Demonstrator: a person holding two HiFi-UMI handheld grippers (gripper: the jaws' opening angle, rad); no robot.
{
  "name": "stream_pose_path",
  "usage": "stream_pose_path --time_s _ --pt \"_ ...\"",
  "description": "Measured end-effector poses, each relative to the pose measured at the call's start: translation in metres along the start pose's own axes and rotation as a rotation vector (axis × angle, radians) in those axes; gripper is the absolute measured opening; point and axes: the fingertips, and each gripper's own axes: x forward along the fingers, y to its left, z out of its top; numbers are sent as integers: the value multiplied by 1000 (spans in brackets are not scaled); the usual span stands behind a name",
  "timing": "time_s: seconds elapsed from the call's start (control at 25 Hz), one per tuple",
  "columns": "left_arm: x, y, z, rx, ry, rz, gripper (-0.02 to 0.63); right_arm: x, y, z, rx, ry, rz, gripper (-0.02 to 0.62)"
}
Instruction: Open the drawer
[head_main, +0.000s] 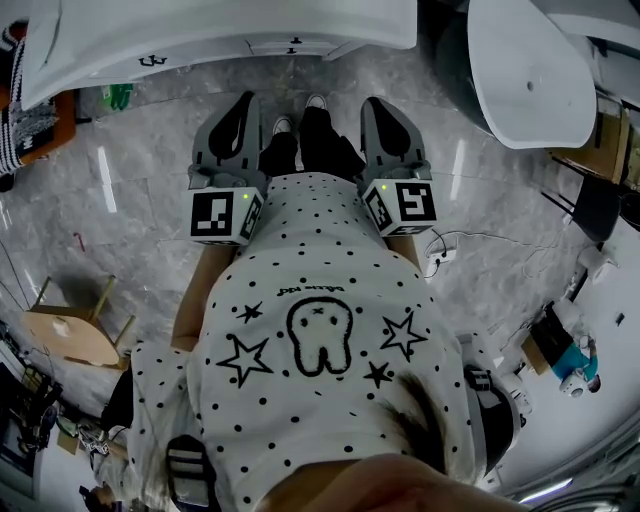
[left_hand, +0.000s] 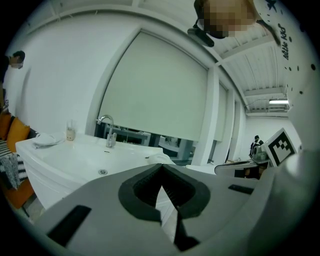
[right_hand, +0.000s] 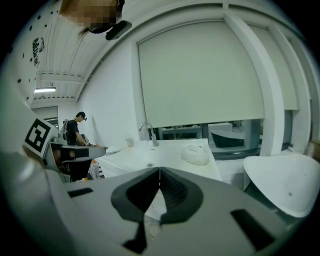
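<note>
A white vanity unit (head_main: 230, 30) stands ahead of me along the top of the head view; its front carries two small dark handles (head_main: 293, 46). No drawer stands out from it. My left gripper (head_main: 243, 102) and right gripper (head_main: 378, 106) are held side by side at waist height, pointing toward the unit and well short of it. Both are shut with nothing between the jaws. In the left gripper view the left gripper (left_hand: 161, 168) points at the counter top and its tap (left_hand: 106, 131). In the right gripper view the right gripper (right_hand: 160, 170) faces the same tap (right_hand: 148, 132).
A white tub (head_main: 530, 70) stands at the right, a wooden stool (head_main: 75, 325) at the left, and cables (head_main: 440, 250) lie on the marble floor. On the counter sit a cup (left_hand: 70, 131), a dish (left_hand: 46, 140) and a white lump (right_hand: 195, 155). A person (right_hand: 75, 131) stands far back.
</note>
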Motion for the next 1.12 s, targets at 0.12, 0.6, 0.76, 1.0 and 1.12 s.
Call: stream_pose_path --time_s 0.12,0.6,0.76,1.0,1.12 --pt "-2 0 0 -5 -4 16 3 3 -2 5 -12 -3 12 14" --pt "0 -7 -9 -8 44 -7 3 -2 -5 2 7 32 -6 14" --pt "-5 -5 -11 8 27 19 3 -1 -4 -1 1 17 11 14" --pt "-6 0 -7 20 -2 41 3 6 -2 5 -21 -14 33 14" --pt "-6 -1 -8 23 -2 44 3 10 -1 10 -31 -26 47 14"
